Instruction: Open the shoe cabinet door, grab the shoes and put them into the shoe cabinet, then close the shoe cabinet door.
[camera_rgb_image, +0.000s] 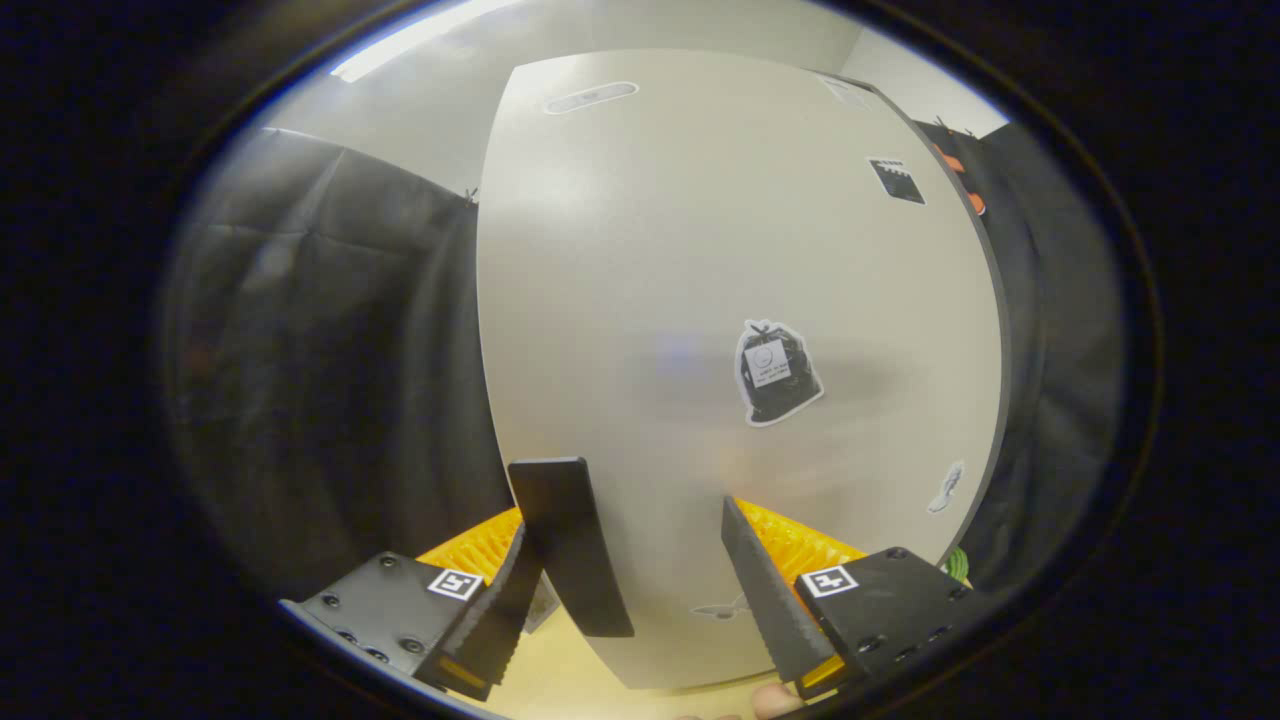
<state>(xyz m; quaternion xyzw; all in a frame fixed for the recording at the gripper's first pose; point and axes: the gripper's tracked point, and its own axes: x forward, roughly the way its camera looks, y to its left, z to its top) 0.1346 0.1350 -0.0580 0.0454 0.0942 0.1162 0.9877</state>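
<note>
While the gripper (655, 520) hangs with fingers spread and empty, the pale grey, sticker-dotted shoe cabinet door (740, 300) stands close ahead, its left edge beside dark cloth (340, 350) and bare floor below.

Pale wooden floor (560, 690) — the shoe cabinet (740, 330) stands on it.

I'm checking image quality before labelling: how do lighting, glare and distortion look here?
Gripper view: fisheye bows the cabinet door outward; soft glare on its upper left; a faint shadow band beside the bag sticker; stickers slightly soft; open gripper fingers sharp, just short of the door.
</note>
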